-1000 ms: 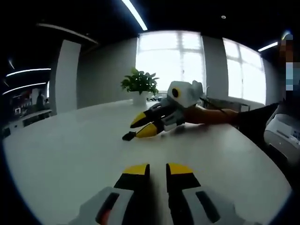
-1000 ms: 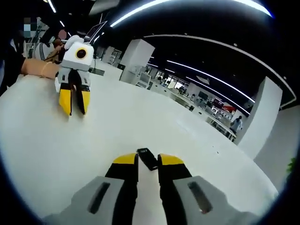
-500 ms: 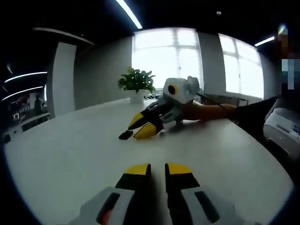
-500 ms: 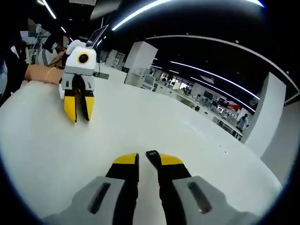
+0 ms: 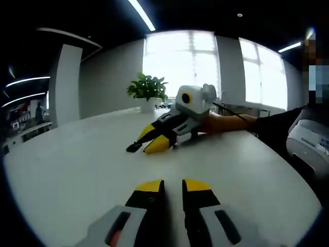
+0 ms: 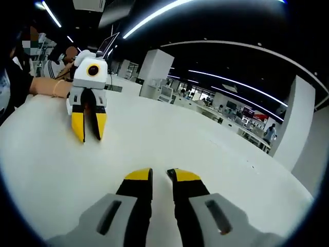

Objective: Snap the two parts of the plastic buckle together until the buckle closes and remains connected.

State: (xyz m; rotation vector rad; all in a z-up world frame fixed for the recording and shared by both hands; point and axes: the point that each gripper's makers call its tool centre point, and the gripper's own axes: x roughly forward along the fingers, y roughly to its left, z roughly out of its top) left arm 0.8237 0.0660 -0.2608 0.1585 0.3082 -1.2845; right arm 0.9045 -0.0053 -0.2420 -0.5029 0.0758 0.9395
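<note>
The small black buckle piece lies on the white table, touching the right gripper tips. Both grippers' fingers sit close together, holding nothing; the left gripper is well away from the piece.

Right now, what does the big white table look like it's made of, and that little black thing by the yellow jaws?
The table looks like a smooth, matte white laminate or painted board: even colour, soft reflections, no grain. The little black piece by the right gripper looks like dark moulded plastic, though it is too small to be sure. The plant behind has real-looking green leaves; I cannot tell whether they are.
</note>
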